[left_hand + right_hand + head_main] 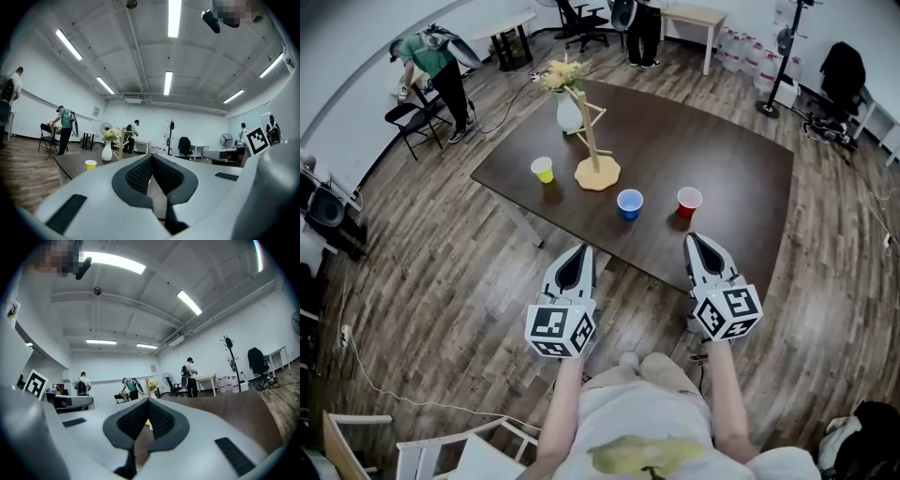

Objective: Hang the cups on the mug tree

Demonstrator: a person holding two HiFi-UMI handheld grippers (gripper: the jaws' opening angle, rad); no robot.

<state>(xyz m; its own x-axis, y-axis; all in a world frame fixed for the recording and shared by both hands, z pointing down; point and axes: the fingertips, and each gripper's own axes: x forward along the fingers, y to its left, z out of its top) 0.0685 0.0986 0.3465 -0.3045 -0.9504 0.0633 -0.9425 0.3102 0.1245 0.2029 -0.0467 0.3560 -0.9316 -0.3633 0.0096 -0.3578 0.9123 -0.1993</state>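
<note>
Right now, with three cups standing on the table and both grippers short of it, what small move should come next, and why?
Probably open the right gripper and advance it toward the red cup, the nearest one. It and the left gripper are shut and empty, and nothing hangs on the mug tree.

The table (712, 150) stands in the middle of the floor, with the mug tree (596, 155) on its left part. The vase (569, 111) stands on the table just behind the tree. The left cup (543, 170) sits just left of the tree's base, the middle cup (629, 203) to the base's right and nearer the front edge, and the right cup (689, 202) beside it, further right. The left gripper (577, 255) and right gripper (699, 242) sit side by side on the near side of the cups, apart from them
</note>
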